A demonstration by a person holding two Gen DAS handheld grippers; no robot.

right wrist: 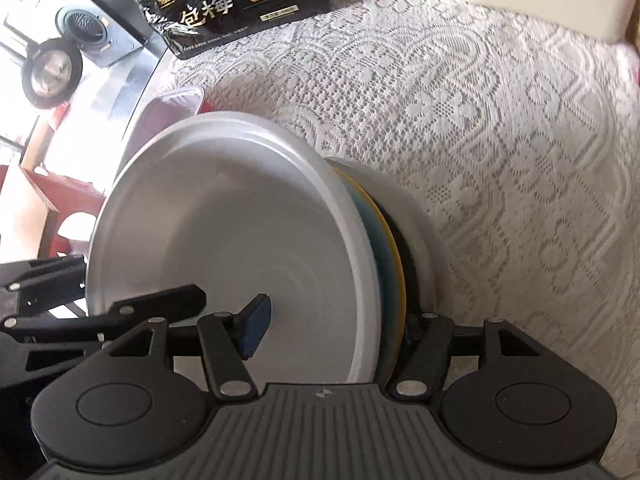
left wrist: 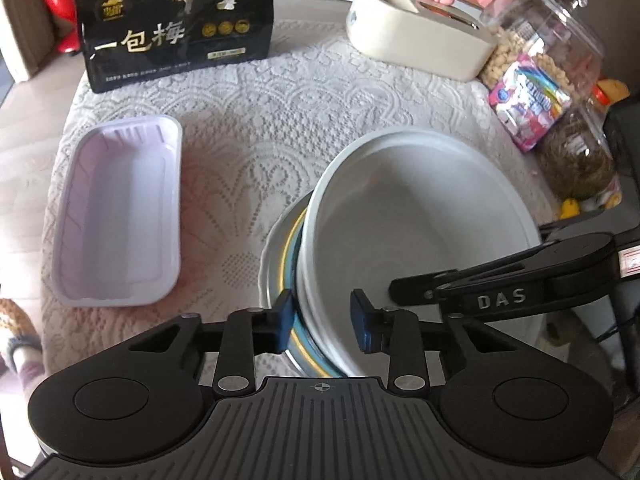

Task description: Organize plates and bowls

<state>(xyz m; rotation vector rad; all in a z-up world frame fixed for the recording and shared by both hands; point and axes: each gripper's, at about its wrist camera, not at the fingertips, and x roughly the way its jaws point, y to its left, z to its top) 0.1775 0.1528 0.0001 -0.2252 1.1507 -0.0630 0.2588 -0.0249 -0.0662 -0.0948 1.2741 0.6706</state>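
Observation:
A white bowl (left wrist: 420, 232) sits nested on a stack of plates with blue and yellow rims (left wrist: 294, 248) on the lace-covered table. My left gripper (left wrist: 324, 320) straddles the near rim of the stack, one blue pad outside and one inside the bowl, shut on it. My right gripper (right wrist: 336, 332) grips the stack's other side: its left pad (right wrist: 254, 330) lies inside the white bowl (right wrist: 240, 248), its right finger is hidden behind the plates' rims (right wrist: 390, 264). It also shows in the left wrist view (left wrist: 504, 284). A white rectangular tray (left wrist: 120, 212) lies empty to the left.
A black snack bag (left wrist: 176, 20) stands at the back. A cream tissue box (left wrist: 416, 36) and clear snack jars (left wrist: 540, 60) stand at the back right. The table's edge runs along the left, past the tray (right wrist: 172, 116).

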